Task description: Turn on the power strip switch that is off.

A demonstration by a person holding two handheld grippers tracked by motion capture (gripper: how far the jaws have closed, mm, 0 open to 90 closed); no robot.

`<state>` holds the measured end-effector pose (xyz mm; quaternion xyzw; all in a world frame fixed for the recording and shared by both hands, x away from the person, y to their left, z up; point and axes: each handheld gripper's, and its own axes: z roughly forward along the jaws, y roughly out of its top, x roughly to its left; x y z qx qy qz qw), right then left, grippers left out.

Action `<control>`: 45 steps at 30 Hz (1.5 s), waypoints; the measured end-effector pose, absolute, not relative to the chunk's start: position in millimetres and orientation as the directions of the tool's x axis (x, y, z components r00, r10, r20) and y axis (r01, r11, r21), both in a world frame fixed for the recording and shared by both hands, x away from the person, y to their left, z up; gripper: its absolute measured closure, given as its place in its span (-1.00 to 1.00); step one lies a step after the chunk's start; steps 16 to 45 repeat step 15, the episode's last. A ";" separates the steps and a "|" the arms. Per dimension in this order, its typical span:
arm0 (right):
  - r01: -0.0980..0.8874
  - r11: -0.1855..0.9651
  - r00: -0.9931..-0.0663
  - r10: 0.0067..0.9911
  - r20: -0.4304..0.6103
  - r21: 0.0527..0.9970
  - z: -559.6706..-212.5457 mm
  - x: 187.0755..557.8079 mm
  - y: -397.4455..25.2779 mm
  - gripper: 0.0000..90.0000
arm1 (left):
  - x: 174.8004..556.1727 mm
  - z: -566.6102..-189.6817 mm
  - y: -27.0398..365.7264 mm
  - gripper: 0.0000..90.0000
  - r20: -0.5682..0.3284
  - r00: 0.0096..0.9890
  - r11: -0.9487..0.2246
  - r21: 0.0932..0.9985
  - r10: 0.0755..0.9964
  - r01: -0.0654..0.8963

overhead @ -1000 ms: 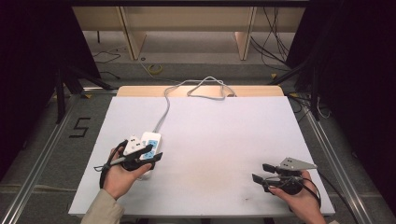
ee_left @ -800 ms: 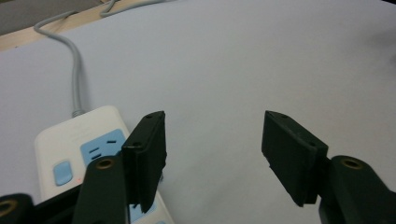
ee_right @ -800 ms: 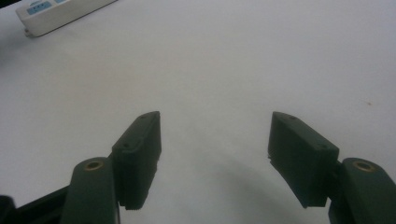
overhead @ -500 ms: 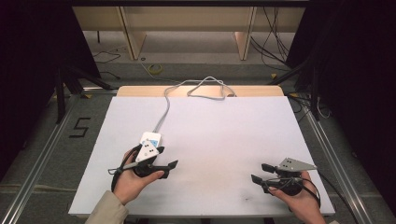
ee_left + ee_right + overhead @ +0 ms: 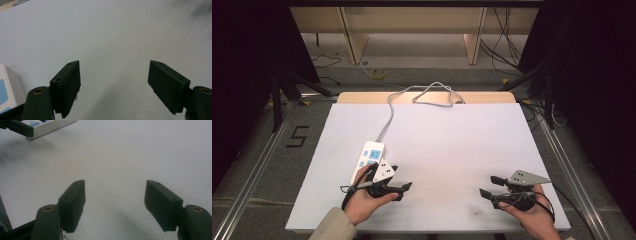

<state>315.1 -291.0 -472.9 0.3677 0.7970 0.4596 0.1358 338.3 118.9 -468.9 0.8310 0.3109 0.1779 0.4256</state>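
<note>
A white power strip with blue sockets lies on the white table, left of centre; its grey cable runs to the far edge. My left gripper sits just to the strip's near right, open and empty, pointing right. In the left gripper view the strip's corner shows at the left edge. My right gripper rests near the front right, open with nothing between its jaws, pointing left. In the right gripper view the power strip lies far off at top left.
The cable loops in a tangle on the wooden strip at the table's far edge. Metal rails frame the table on both sides. Wooden shelf legs stand on the floor beyond.
My left gripper has swung off the power strip to its right and now points across the table. The strip lies bare. The right gripper has barely moved.
</note>
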 end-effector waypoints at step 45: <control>0.461 0.304 -0.693 0.710 0.124 0.834 -473.1 315.4 -291.5 -0.24 | 336.1 -470.5 114.3 -0.41 0.053 0.753 -0.483 0.796 0.656 0.365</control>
